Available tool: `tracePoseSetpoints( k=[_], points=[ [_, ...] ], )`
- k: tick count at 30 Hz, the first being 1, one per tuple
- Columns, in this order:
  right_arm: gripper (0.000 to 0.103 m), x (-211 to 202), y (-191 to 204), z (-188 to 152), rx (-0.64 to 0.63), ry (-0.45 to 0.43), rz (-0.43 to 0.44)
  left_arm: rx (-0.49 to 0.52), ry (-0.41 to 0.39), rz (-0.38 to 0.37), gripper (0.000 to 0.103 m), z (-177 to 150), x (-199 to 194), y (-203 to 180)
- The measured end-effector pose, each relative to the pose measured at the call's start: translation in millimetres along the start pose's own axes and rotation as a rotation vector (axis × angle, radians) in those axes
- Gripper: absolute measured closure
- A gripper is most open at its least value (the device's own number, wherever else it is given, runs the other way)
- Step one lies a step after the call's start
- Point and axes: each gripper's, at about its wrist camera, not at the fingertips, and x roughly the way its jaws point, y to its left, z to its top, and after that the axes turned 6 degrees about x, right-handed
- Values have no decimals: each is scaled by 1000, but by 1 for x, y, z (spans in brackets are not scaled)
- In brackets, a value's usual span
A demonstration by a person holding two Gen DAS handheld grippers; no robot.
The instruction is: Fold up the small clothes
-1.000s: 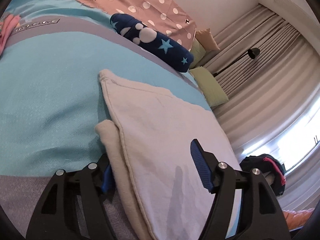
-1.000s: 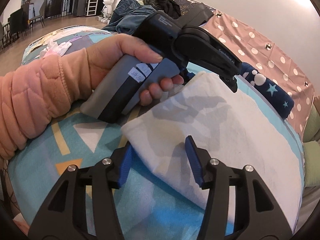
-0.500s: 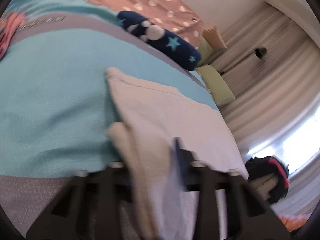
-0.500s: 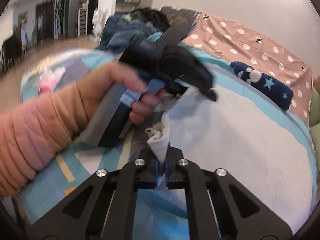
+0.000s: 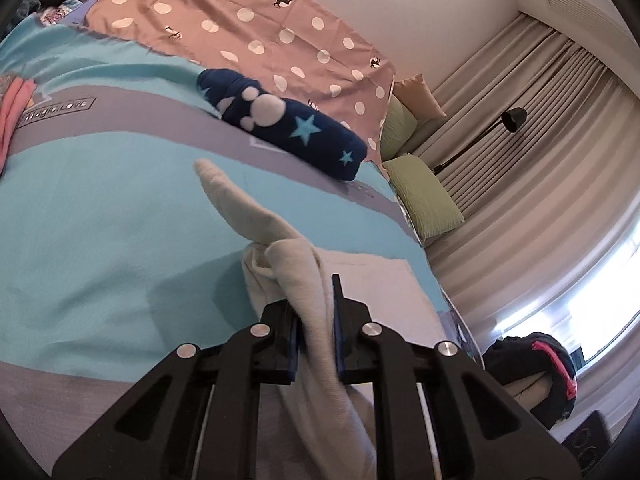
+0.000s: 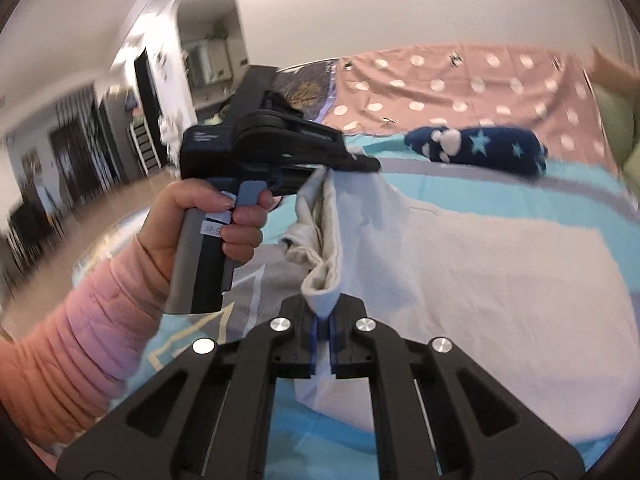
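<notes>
Now mid-fold: left claw [image 5: 316,312] and right claw [image 6: 323,330] both just closed, clamped on near corners of cloth [image 6: 480,280], lifted off bed [image 5: 100,220]. Next: carry over to far edge.

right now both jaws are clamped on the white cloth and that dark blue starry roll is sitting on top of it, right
Not quite. Both grippers, left and right, are clamped on the white cloth, but the dark blue starry roll lies apart from it, farther back on the bedspread, as the right wrist view shows.

Motion blur smears the doorway and dark furniture [image 6: 80,160] behind.
</notes>
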Motion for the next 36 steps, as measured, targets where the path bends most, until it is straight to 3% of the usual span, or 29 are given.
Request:
tracePoseSetpoints(
  k=[6, 15, 20, 28, 36],
  points=[
    [99, -26, -47, 5, 130, -28, 48, 9, -16, 24, 90, 11, 19, -43],
    [99, -67, -103, 1, 225, -101, 70, 32, 46, 97, 92, 22, 75, -106],
    [99, -82, -139, -8, 299, -112, 61, 30, 105, 139, 93, 17, 118, -133],
    [99, -101, -189, -29, 394, -110, 13, 31, 181, 125, 93, 1, 178, -160],
    [99, -113, -216, -40, 453, -133, -18, 103, 225, 136, 93, -5, 214, -189]
  ],
)
